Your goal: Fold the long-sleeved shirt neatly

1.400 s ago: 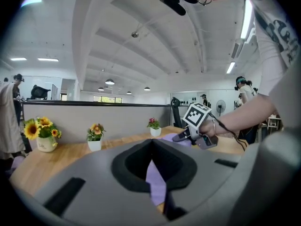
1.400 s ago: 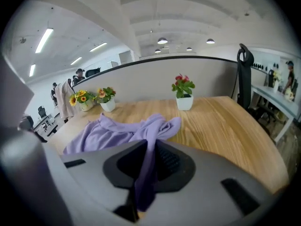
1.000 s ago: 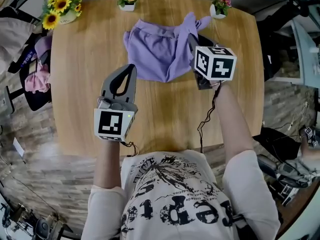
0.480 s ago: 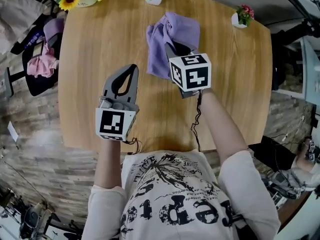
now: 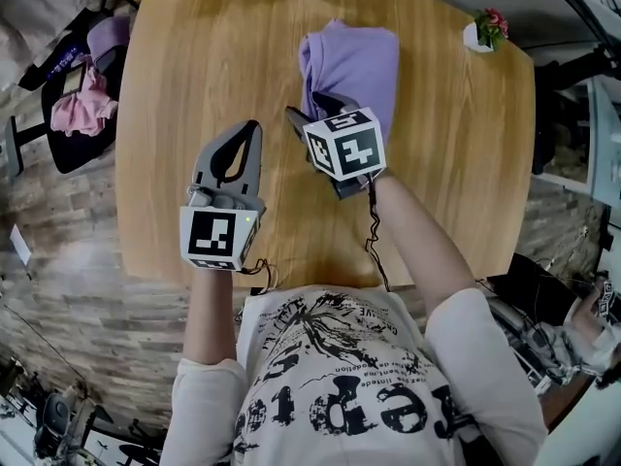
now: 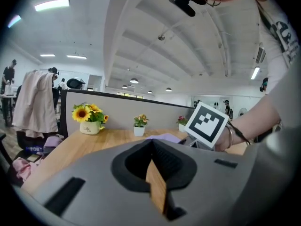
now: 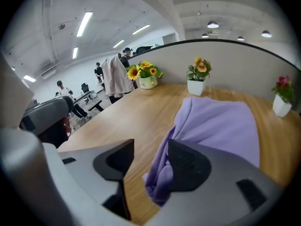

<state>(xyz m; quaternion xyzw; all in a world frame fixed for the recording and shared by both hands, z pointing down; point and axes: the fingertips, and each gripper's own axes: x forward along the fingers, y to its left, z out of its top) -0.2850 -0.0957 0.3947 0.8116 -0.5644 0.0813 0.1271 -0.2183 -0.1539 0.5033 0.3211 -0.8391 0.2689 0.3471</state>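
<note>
Now | my left tool [image 5: 250, 130] closed, empty, over near table [image 5: 175, 85] | my right tool [image 7: 149, 150] jaws just opening, shirt [image 5: 355, 58] fold loose between them

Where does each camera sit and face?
Head view: on the head, looking down at table, shirt, forearms, left claw, right claw.
Left gripper view: on the shut left claw, facing across the table; right wrist shows.
Right gripper view: on the right claw, jaws just opening, shirt edge between them.
Shared: shirt, sunflower pot.
</note>
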